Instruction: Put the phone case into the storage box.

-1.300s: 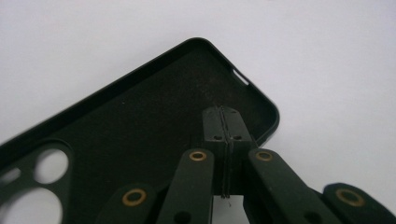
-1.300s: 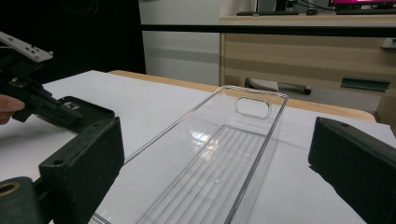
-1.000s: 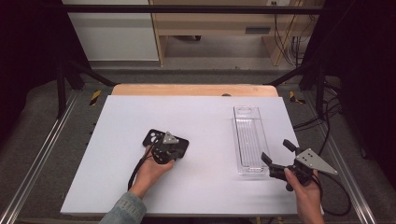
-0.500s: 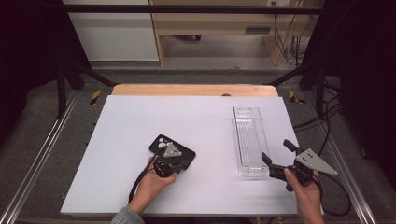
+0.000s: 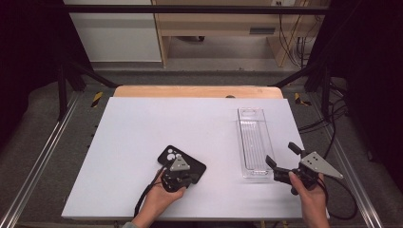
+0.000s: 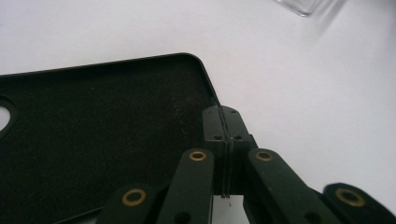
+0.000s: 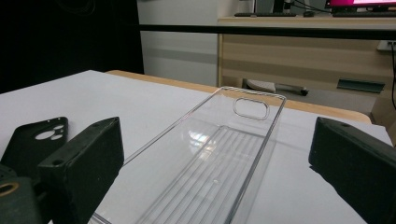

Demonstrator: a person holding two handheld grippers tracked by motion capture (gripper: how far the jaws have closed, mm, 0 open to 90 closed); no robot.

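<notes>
On the white table (image 5: 128, 142) (wooden furniture behind), the left gripper (image 5: 184, 175) pinches the flat black phone case (image 5: 183, 164); the right gripper (image 5: 281, 158) gapes beside the clear ribbed plastic tray (image 5: 254, 142).

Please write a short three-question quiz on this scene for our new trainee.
1. True or false: the left gripper has its jaws shut on the edge of the black phone case.
2. What lies in front of the right gripper? A) clear tray B) mug C) book
3. Fill in: the right gripper's jaws stand ____.

Key: 1 true; 2 A, the clear tray; 3 open.
</notes>
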